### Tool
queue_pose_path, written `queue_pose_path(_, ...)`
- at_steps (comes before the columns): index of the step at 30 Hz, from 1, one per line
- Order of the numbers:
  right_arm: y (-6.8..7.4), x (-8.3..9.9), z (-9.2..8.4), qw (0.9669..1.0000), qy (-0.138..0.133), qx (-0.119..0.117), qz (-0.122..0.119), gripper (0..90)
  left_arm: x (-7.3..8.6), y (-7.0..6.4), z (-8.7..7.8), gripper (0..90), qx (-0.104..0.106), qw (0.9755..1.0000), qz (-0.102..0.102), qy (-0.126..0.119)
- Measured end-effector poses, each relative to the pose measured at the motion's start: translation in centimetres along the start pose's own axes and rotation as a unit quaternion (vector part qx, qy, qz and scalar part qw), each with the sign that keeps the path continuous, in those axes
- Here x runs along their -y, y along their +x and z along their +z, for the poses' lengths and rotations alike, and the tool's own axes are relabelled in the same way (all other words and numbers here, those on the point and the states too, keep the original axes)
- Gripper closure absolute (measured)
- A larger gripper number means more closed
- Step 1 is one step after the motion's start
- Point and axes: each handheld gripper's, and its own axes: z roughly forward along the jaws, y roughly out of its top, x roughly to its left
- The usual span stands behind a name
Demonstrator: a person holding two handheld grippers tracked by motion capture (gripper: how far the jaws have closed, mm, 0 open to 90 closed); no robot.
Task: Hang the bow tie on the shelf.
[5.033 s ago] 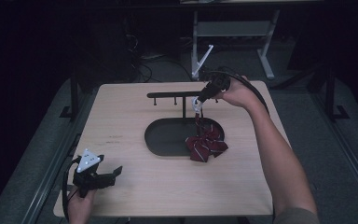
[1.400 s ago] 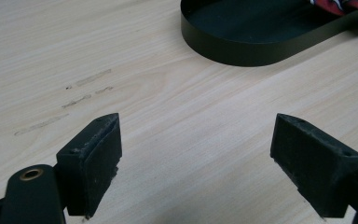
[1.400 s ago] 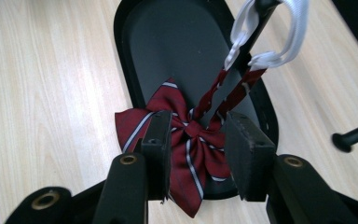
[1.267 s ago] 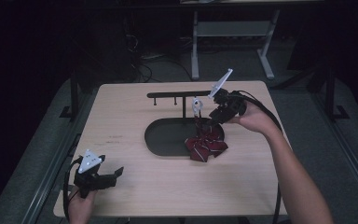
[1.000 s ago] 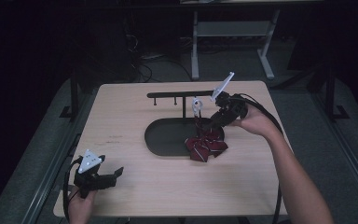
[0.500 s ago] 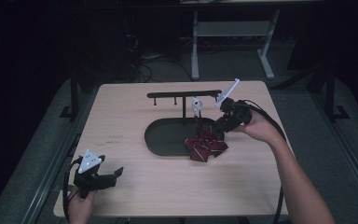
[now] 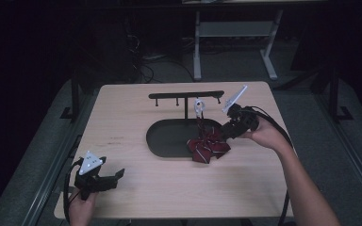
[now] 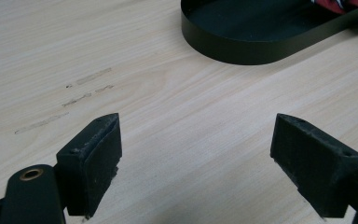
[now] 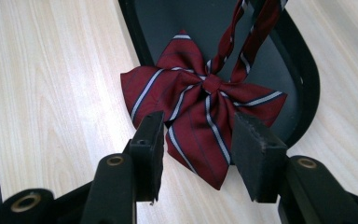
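Note:
A dark red bow tie (image 7: 207,147) with pale stripes lies half in the black oval tray (image 7: 165,141) and half over its right rim onto the table. Its strap (image 9: 242,32) runs up to a white clip (image 7: 198,106) on the black hook stand (image 7: 186,95). My right gripper (image 7: 224,132) hovers low at the bow's right side. In the right gripper view its jaws (image 9: 200,135) straddle the lower lobe of the bow tie (image 9: 200,93); they have just been opening and the pads stand off the cloth. My left gripper (image 7: 118,175) rests open at the front left corner.
The left gripper view looks through wide open jaws (image 8: 196,135) over bare wood towards the tray's wall (image 8: 242,46). Cables trail from both grippers. Beyond the table's far edge stands a metal frame (image 7: 233,33) on the dark floor.
My right gripper has left the clip on the stand, swung out to the right and sunk down to the bow tie. The left gripper has stayed put.

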Motion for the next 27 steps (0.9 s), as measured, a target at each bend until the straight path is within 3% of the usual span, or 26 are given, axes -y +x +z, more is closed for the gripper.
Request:
queue_pose_path(12,0.3,1.6,0.3,1.0,0.004,-0.003,0.008,51.1,0.0,-0.1,0.1,16.1,0.0,1.0,-0.003,-0.002)
queue_pose_path(27,0.8,3.7,0.2,0.9997,-0.011,-0.003,0.02,50.6,0.0,-0.1,0.0,16.1,0.001,1.0,-0.002,-0.003)
